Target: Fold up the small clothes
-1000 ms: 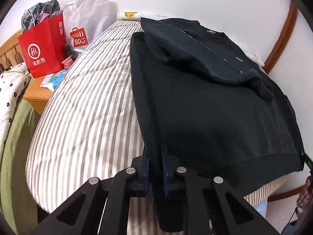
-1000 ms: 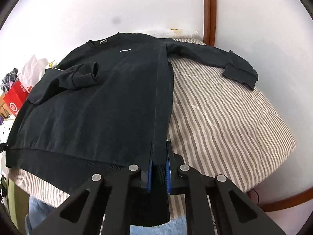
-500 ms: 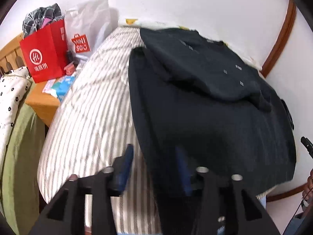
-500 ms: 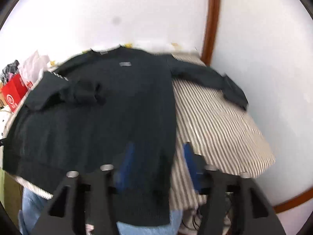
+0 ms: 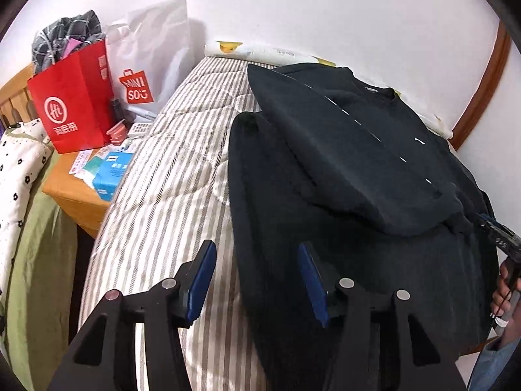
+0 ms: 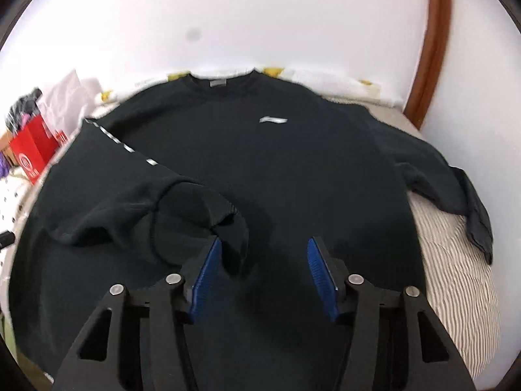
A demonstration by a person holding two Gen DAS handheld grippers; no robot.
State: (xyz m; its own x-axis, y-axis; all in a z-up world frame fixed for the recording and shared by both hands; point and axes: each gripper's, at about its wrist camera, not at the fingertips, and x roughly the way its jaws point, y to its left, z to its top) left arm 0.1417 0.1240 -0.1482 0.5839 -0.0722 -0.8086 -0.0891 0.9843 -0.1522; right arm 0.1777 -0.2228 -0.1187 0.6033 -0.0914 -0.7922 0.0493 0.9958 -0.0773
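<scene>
The dark sweatshirt (image 6: pixel 260 169) lies face up across the striped bed (image 5: pixel 169 176), its collar toward the wall-side edge and its hem hanging over the near edge. 1 sleeve (image 6: pixel 136 182) is already folded in over the chest, with the cuff resting near the middle of the body; the other sleeve (image 6: pixel 436 176) is spread out toward the bed's right side, its cuff draped off the mattress edge. Both tools have just let go of the hem: the left hand-held gripper (image 5: pixel 257 277) has its jaws apart, straddling the sweatshirt's side edge with nothing pinched, and the right hand-held gripper (image 6: pixel 263 270) also shows a clear gap between its blue pads, though those jaws have drawn in slightly in the last instant, above the lower body of the garment and empty. The step in hand looks like the pause between straightening the hem and folding the second sleeve. The next move probably calls for the right tool to travel to the outstretched cuff, pinch it and carry it across the chest. At the bed's left side stands a wooden nightstand (image 5: pixel 68 185) with a red paper bag (image 5: pixel 75 104), a white shopping bag (image 5: pixel 153 55) and small packets; a white wall (image 5: pixel 325 9) runs behind the bed.
</scene>
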